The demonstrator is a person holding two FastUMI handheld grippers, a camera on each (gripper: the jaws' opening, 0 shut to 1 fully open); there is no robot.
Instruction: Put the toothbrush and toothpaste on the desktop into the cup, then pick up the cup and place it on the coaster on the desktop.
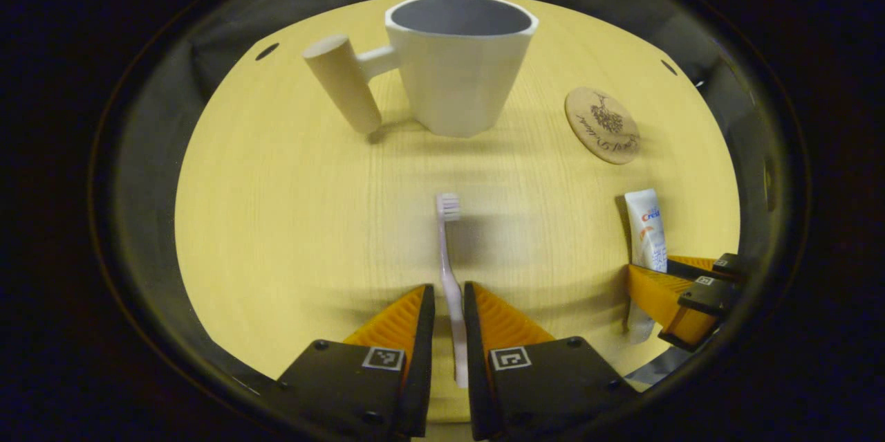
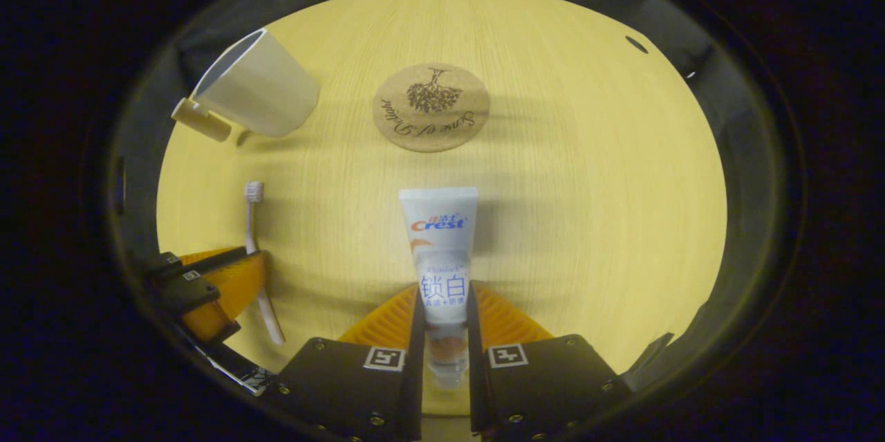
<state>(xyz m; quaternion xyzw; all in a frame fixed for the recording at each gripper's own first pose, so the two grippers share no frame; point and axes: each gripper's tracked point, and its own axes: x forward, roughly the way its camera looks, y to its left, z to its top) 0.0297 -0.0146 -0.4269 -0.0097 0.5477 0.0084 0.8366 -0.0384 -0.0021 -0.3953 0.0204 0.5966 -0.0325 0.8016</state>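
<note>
Left gripper [image 1: 449, 300], closed on the handle of the toothbrush [image 1: 448, 248], whose bristled head points toward the cup [image 1: 456, 65]. Right gripper [image 2: 442, 304], closed on the lower body of the toothpaste [image 2: 440, 234], the flat crimped end pointing toward the coaster [image 2: 431, 106]. Both items lie on the desktop [image 1: 290, 207], a pale yellow wood-grain surface with small dark holes near its far edge. Cup: upright, empty, its thick handle to one side, apart from the round cork coaster. Dark booth walls surround the desktop.
</note>
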